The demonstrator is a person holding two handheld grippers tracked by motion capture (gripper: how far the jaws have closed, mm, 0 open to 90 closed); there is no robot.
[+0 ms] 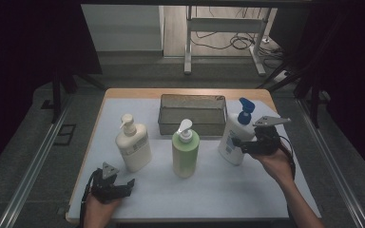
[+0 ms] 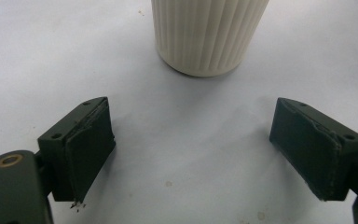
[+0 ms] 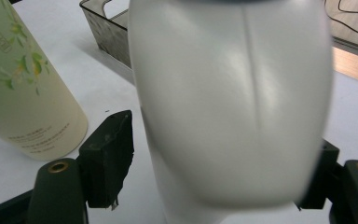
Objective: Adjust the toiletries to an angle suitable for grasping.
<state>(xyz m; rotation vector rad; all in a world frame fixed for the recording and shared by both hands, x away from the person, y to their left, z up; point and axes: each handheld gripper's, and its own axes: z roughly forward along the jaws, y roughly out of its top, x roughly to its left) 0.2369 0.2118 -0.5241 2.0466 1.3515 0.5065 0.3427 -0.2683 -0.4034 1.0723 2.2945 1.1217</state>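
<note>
A white bottle with a blue pump (image 1: 233, 137) leans to the right on the white mat, right of centre. My right gripper (image 1: 240, 144) is shut on its lower body from the right. In the right gripper view the white bottle (image 3: 233, 107) sits between the jaws of the right gripper (image 3: 219, 168) and hides the right pad. A green pump bottle (image 1: 185, 149) stands at the middle and a cream pump bottle (image 1: 133, 145) at the left. My left gripper (image 1: 125, 186) rests open near the front left edge, and the left gripper (image 2: 191, 149) faces the ribbed cream bottle (image 2: 209, 32).
A grey see-through bin (image 1: 192, 97) stands at the back middle of the mat, behind the green bottle; a corner of the bin (image 3: 107, 28) shows past the white bottle. The green bottle (image 3: 23, 93) stands close on the left of the right gripper. The wooden table edge (image 1: 185, 91) frames the mat.
</note>
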